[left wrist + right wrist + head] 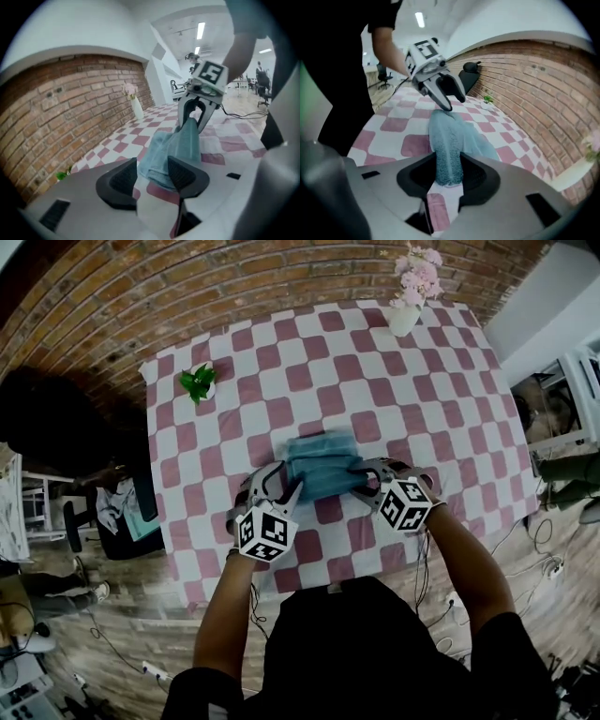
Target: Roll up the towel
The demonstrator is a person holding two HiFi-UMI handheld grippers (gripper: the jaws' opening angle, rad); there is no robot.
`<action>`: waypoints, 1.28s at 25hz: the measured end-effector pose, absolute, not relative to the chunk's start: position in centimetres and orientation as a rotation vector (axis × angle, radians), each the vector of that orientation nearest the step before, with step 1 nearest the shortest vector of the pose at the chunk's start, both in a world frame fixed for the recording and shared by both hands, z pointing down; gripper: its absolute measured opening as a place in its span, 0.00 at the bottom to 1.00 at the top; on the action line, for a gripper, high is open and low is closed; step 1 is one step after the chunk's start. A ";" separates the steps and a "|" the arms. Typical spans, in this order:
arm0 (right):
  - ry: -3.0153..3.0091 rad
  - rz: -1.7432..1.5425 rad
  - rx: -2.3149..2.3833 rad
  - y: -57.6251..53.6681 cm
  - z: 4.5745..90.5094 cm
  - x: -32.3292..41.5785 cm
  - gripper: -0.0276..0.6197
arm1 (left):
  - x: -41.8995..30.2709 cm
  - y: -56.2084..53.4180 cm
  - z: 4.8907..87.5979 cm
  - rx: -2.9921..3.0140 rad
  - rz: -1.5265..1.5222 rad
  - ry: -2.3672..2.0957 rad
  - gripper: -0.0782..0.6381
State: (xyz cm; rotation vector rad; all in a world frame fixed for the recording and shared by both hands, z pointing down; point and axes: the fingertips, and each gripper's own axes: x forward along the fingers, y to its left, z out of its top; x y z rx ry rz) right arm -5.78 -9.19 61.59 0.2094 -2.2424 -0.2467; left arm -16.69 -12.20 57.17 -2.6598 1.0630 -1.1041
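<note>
So we've got the right gripper point(449, 176) clenched on one end of the teal towel point(321, 465). The cloth fills the whole gap between its jaws, and both pads press into it. From there the towel runs straight out ahead of those jaws as a bunched-up, partly rolled strip, ending at the jaw tips of the left gripper point(152, 173).

The left side looks different. The other end of the towel sits between the left jaws, but they look released to us. The cloth leans on one pad and there seems to be a sliver of gap at the other, though it's a close call.

Beyond both sets of jaws, the flatter part of the towel lies on the tabletop point(422, 399), which has a pink and white checked cloth over it. We're holding both grippers at the near edge, angled downward, one at each end of the roll.

Well past the jaws at the far edge are a white vase of pink flowers point(405, 315) and a small green plant point(199, 382), both clear of the towel. A brick wall point(141, 296) sits behind them.
</note>
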 end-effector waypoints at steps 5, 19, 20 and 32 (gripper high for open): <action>-2.300 0.263 0.075 -11.8 60.5 -6.2 0.24 | -14.5 -8.7 55.9 -2.500 -1.080 0.761 0.42; -2.366 0.360 0.686 -23.3 58.8 -5.1 0.41 | -15.6 -20.3 58.8 -2.717 -1.214 1.043 0.38; -2.355 0.327 0.744 -23.6 58.9 -4.8 0.42 | -15.8 -21.1 58.9 -2.736 -1.212 1.078 0.38; -2.284 0.266 1.144 -24.9 61.2 -4.2 0.29 | -15.6 -23.3 61.2 -2.873 -1.192 1.163 0.32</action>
